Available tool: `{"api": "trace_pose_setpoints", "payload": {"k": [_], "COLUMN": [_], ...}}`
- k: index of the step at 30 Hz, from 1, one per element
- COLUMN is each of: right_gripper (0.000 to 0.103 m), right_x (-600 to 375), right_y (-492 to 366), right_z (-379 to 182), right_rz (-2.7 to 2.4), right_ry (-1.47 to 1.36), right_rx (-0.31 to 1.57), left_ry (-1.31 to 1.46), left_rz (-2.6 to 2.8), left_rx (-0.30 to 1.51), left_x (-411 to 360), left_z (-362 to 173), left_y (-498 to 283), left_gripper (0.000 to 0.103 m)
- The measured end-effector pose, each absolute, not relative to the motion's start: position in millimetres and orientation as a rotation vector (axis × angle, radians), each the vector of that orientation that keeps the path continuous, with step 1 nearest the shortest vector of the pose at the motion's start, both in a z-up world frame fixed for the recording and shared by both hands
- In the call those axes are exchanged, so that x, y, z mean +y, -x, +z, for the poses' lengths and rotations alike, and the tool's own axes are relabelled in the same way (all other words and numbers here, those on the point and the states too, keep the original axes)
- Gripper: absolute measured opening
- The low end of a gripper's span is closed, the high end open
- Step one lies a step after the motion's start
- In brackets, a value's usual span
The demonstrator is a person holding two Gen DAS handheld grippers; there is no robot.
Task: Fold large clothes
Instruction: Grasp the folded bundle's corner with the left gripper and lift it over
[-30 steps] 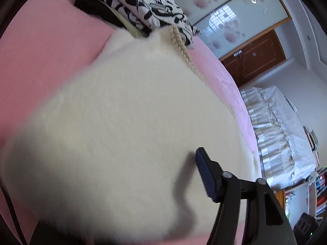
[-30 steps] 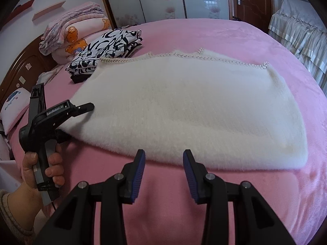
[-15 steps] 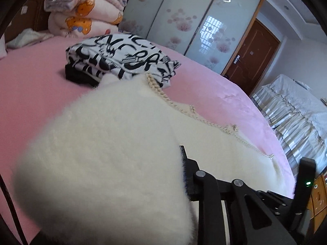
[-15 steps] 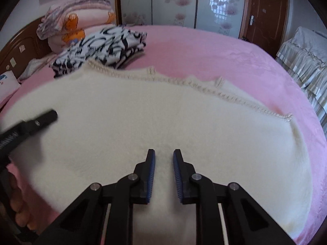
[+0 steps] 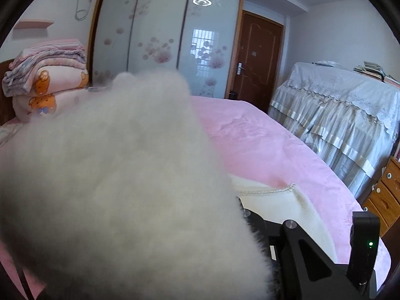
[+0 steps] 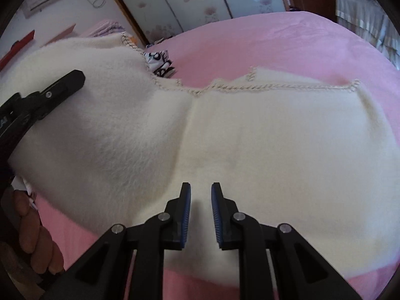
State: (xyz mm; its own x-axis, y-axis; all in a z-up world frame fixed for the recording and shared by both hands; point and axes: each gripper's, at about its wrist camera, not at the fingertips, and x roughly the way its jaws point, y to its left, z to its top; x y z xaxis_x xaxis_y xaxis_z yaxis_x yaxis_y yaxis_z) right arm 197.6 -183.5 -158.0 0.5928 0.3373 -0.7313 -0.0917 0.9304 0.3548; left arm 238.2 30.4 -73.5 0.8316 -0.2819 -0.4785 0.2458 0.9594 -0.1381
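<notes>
Left gripper (image 6: 75,80) pinches the left edge of the fluffy white garment (image 6: 275,137) and holds that side raised off the pink bed (image 6: 275,42); its jaws have just been closing on the cloth. Right gripper (image 6: 200,212) sits over the garment's near edge, jaws drawn in to a narrow gap; whether cloth is caught between them I cannot tell. A black-and-white folded cloth (image 6: 161,63) lies behind.

A pink bed (image 6: 287,42) carries a fluffy white garment (image 6: 275,135) spread ahead of the right gripper (image 6: 200,197). Beyond it lies a folded black-and-white cloth (image 6: 161,63), with stacked quilts (image 5: 47,75) farther left.
</notes>
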Motion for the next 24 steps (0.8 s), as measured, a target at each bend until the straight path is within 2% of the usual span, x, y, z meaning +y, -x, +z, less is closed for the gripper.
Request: {"api": "trace_pose_setpoints", "payload": {"k": [5, 10, 12, 14, 16, 18, 19, 23, 24], "right_gripper": [0.017, 0.017, 0.017, 0.017, 0.017, 0.017, 0.017, 0.017, 0.02], "right_x": [-261.7, -324.1, -335.5, -341.8, -341.5, -338.7, -339.3, -340.7, -340.2], "right_y": [-156.4, -123.4, -115.9, -107.6, -104.1, -104.5, -106.6, -108.8, -108.2], "right_z": [-149.9, -165.8, -171.6, -171.2, -169.9, -171.7, -169.8, -159.9, -155.2], "right_rz": [0.036, -0.105, -0.131, -0.147, -0.143, -0.135, -0.13, -0.098, -0.092], "right_ry": [-0.319, -0.399, -0.424, -0.428, -0.427, -0.422, -0.423, -0.428, -0.424], "right_rx": [0.853, 0.884, 0.898, 0.901, 0.899, 0.902, 0.901, 0.886, 0.882], "left_ry": [0.018, -0.114, -0.198, -0.25, -0.208, -0.147, -0.13, -0.11, -0.102], "left_rz": [-0.432, -0.52, -0.494, -0.492, -0.55, -0.613, -0.637, -0.717, -0.723], "left_rx": [0.569, 0.803, 0.779, 0.74, 0.774, 0.806, 0.815, 0.804, 0.798], "left_x": [-53.9, -124.8, -137.0, -140.7, -137.0, -131.1, -127.4, -107.9, -101.3], "left_z": [-85.7, -165.0, -182.0, -180.9, -173.9, -163.7, -159.6, -135.7, -129.5], "left_y": [-233.8, -237.7, -226.0, -216.6, -217.7, -216.5, -214.9, -193.4, -186.0], "left_gripper": [0.02, 0.023, 0.025, 0.033, 0.06, 0.073, 0.076, 0.078, 0.079]}}
